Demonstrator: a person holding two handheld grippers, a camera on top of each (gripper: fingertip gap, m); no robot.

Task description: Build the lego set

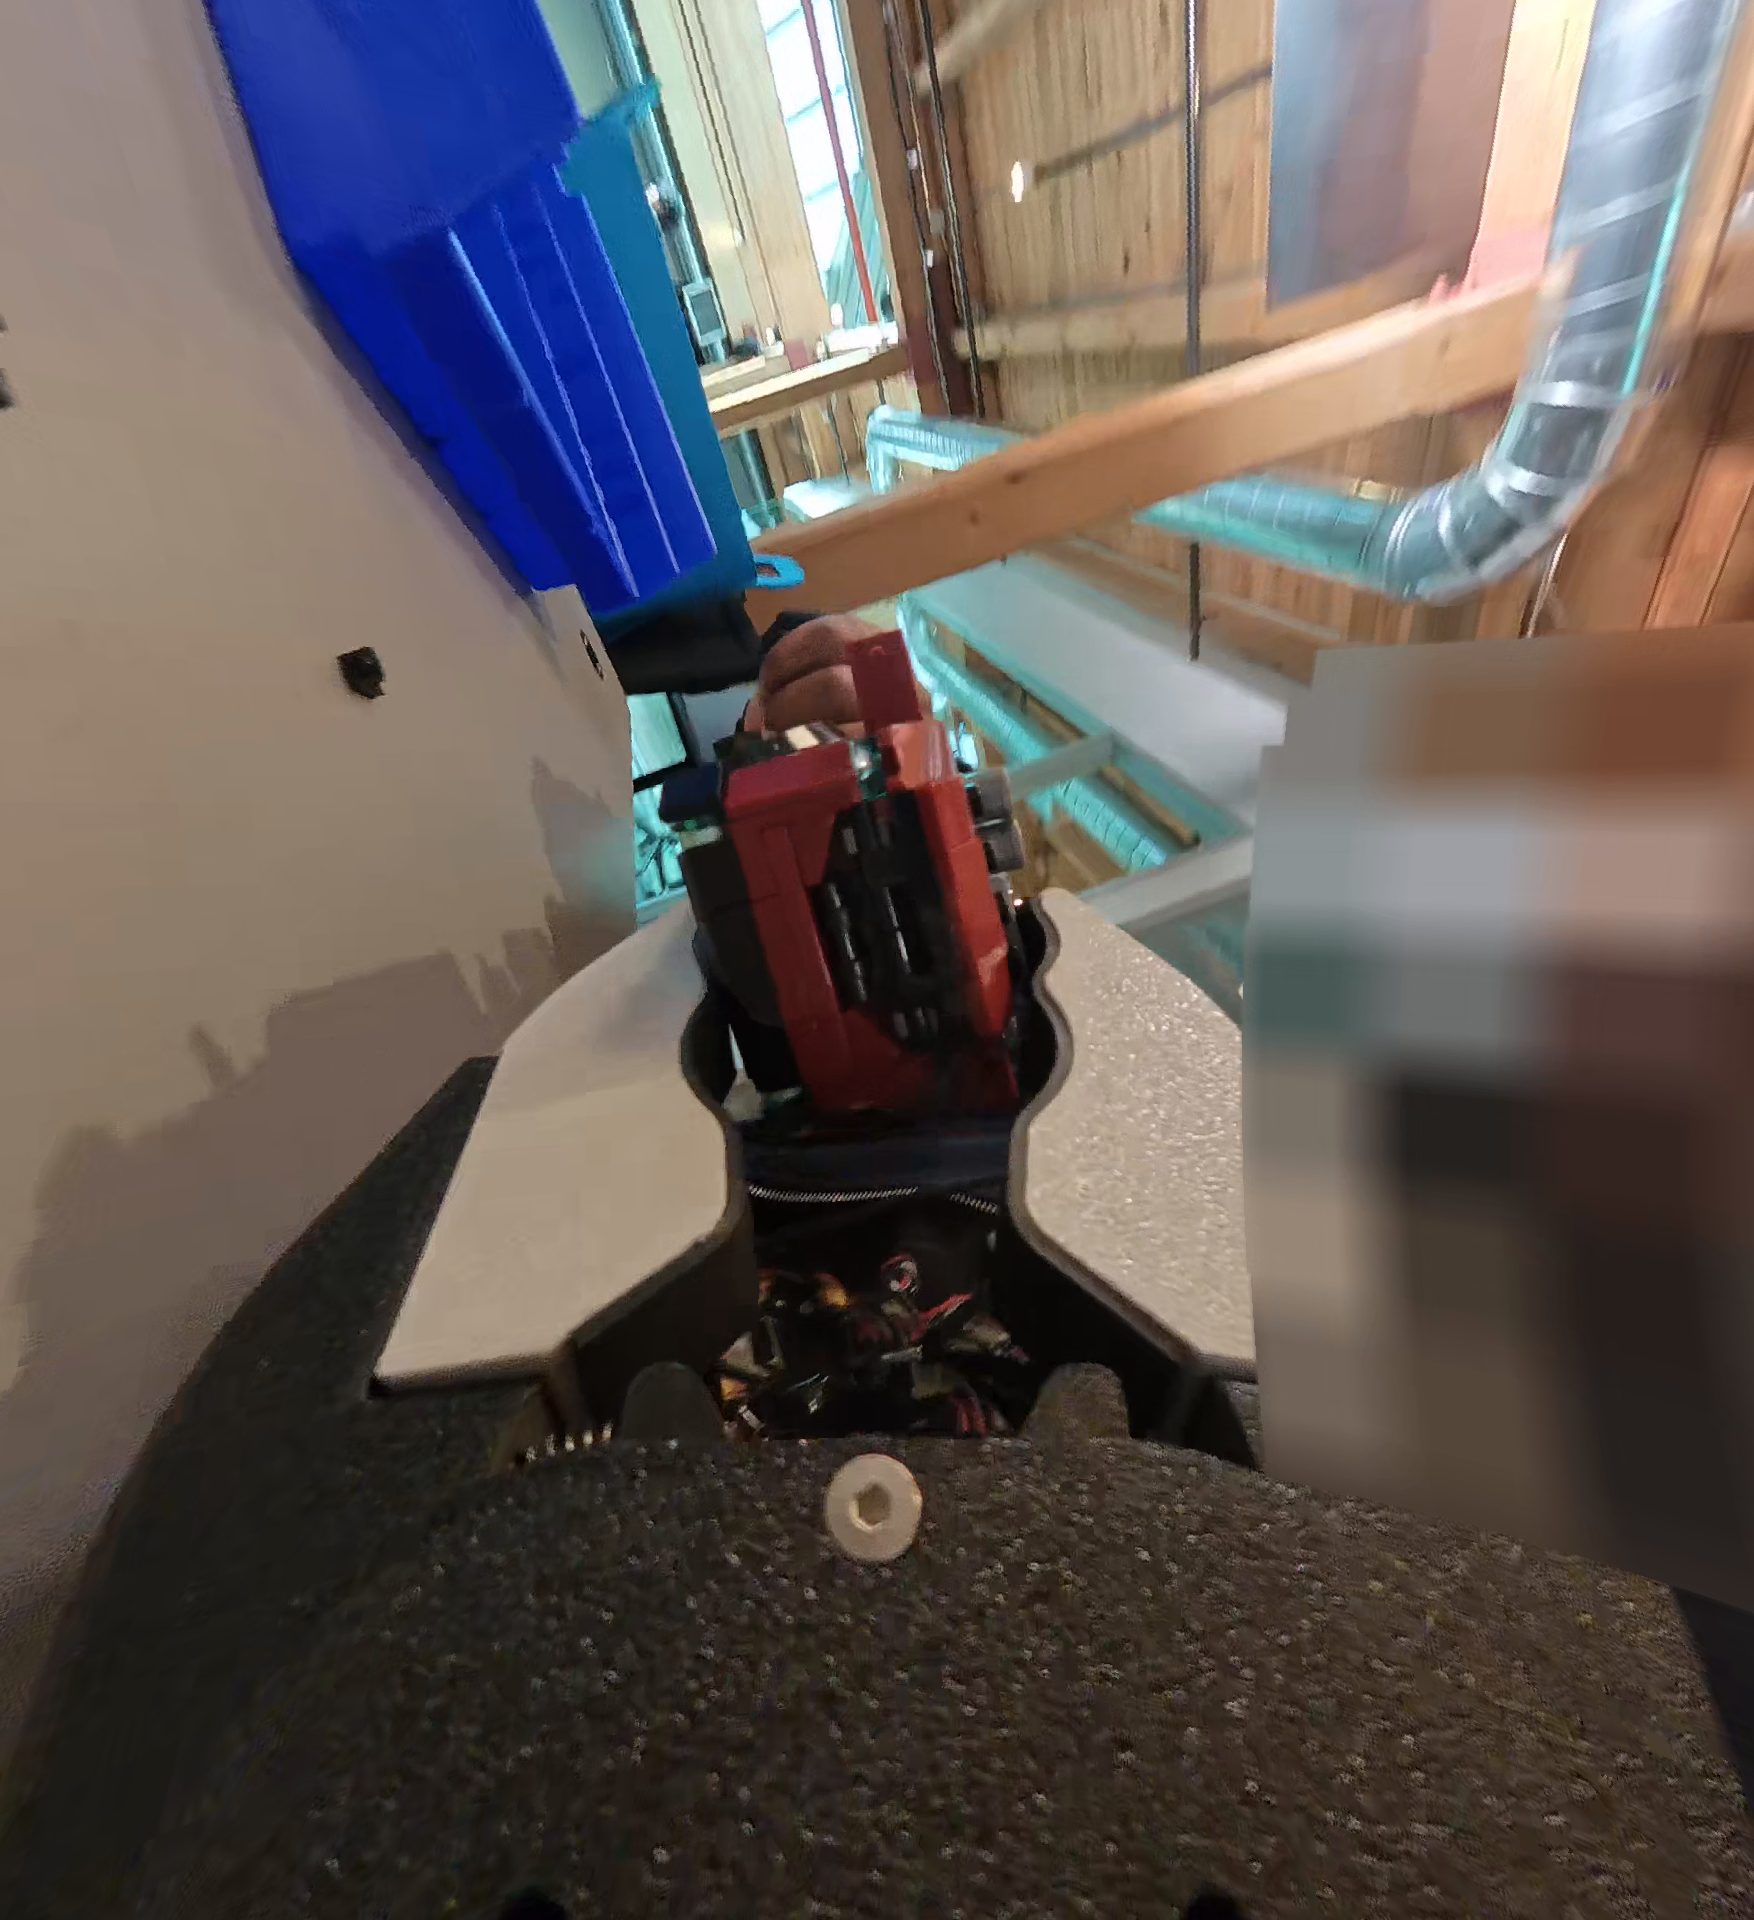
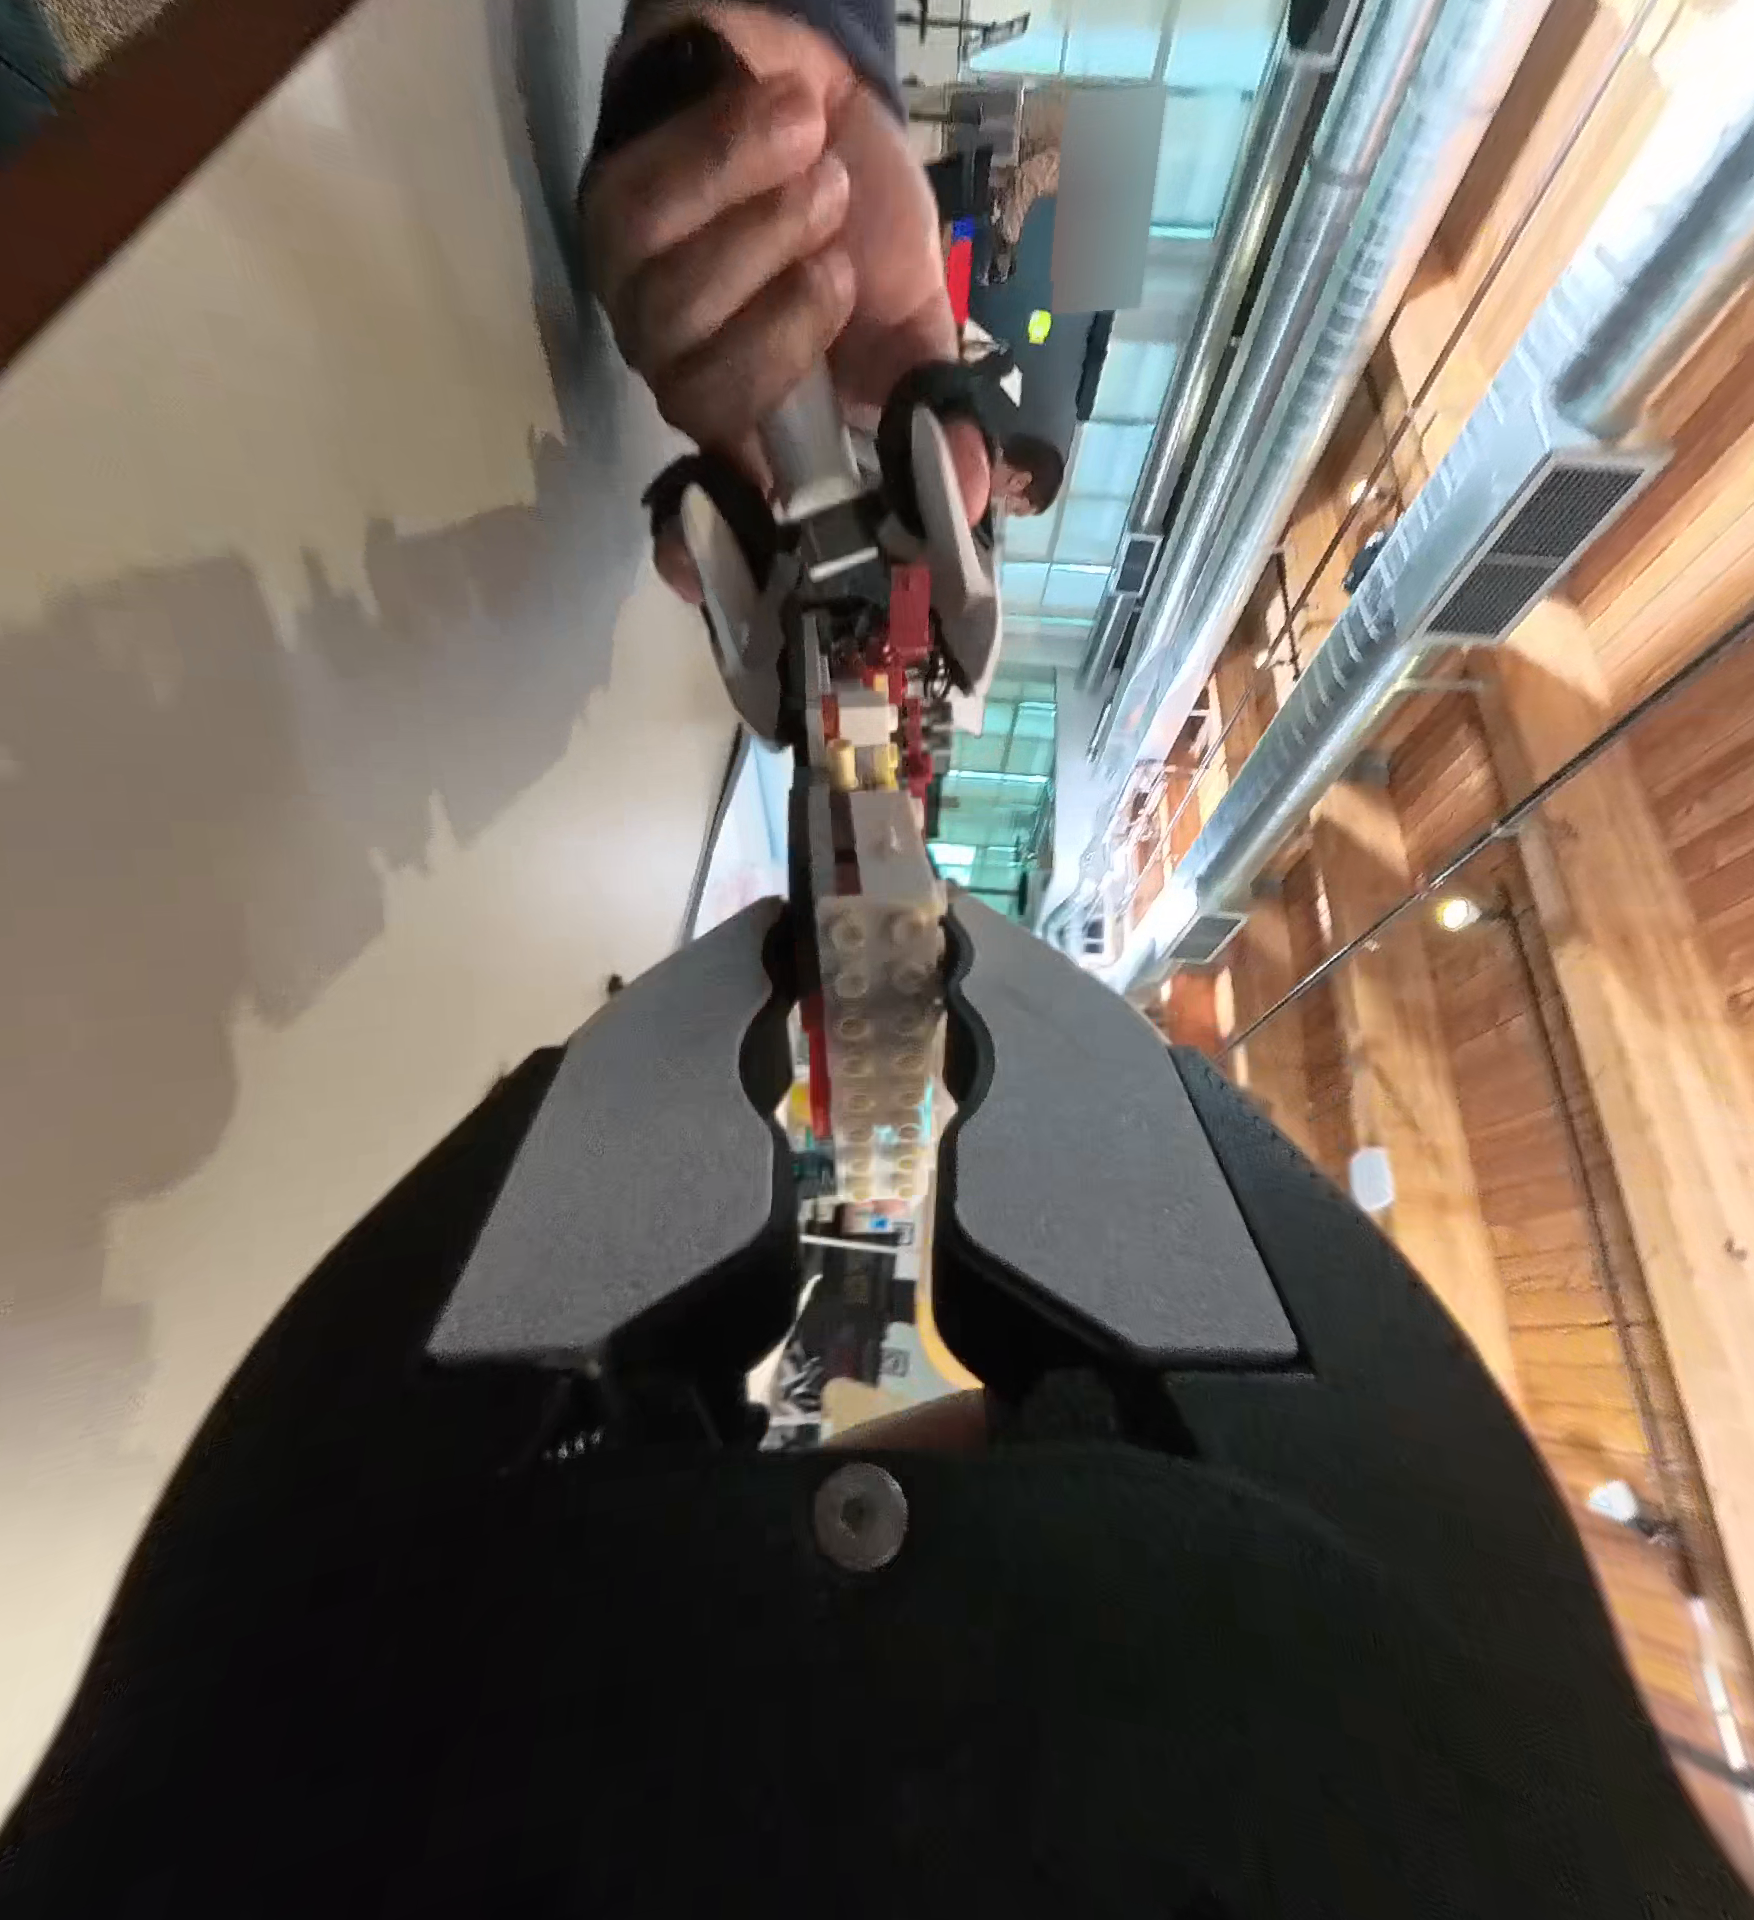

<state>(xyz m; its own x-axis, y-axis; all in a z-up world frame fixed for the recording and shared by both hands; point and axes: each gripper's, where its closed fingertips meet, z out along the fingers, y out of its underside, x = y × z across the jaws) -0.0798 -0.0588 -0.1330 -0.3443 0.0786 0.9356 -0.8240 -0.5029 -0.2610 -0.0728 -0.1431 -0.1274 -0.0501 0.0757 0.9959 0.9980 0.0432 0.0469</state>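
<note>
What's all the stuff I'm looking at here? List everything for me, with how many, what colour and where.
Brick-built model: one, red, black and grey with tan studs, held in the air between both grippers.
Blue bin: one, upper left in the left wrist view, against a white panel.
Metal ducts: several, silver, along the wooden wall.
Wooden beam: one, pale, slanting past the ducts.
Left gripper: one, grey fingers closed on the model's red end.
Right gripper: one, grey fingers clamped on the model's studded grey end.
Hand: one, gripping the left gripper's handle.
</note>
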